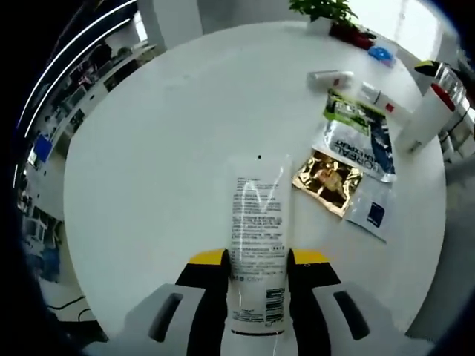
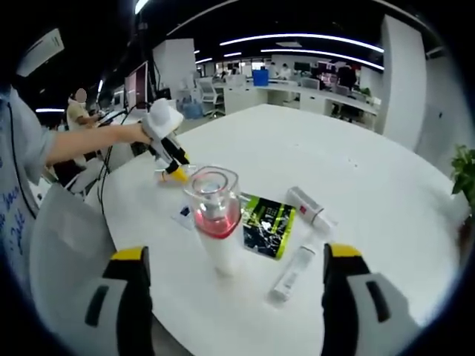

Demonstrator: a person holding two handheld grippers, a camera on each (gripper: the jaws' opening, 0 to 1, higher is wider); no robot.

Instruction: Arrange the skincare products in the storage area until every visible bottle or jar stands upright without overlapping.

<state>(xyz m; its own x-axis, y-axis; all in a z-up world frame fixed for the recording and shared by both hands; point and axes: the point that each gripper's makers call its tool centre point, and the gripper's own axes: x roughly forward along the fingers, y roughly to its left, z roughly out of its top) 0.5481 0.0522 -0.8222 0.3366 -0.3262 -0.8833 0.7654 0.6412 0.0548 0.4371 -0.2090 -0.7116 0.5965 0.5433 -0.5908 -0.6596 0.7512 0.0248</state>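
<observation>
1. Left gripper point(image 1: 256, 271), lower centre of the left gripper view: its yellow-tipped fingers point(image 1: 206, 261) are closed on a white squeeze tube point(image 1: 257, 245), which lies along them with its printed back upward and its crimped end toward the frame's centre, above the white round tabletop point(image 1: 163, 148).
2. Right of the tube: a gold foil sachet point(image 1: 327, 180), a blue-and-white sachet point(image 1: 361, 141) and a green-topped sachet point(image 1: 346, 108), lying flat and partly overlapping.
3. Upper right of the same view: a small white tube point(image 1: 331, 76) lying down, an upright white bottle point(image 1: 424, 119) and a potted plant point(image 1: 326, 13).
4. Right gripper point(image 2: 234, 297), bottom of the right gripper view: fingers point(image 2: 130, 285) spread wide, holding nothing.
5. Between them, farther off, a clear-capped bottle with pink contents point(image 2: 214, 215) stands upright on the tabletop point(image 2: 371, 185).
6. Right of it: a green-and-black sachet point(image 2: 267, 222) and two white tubes point(image 2: 309, 205), point(image 2: 291, 276) lying flat.
7. Upper left: the left gripper point(image 2: 177, 172) held in a person's hand point(image 2: 145, 132).
</observation>
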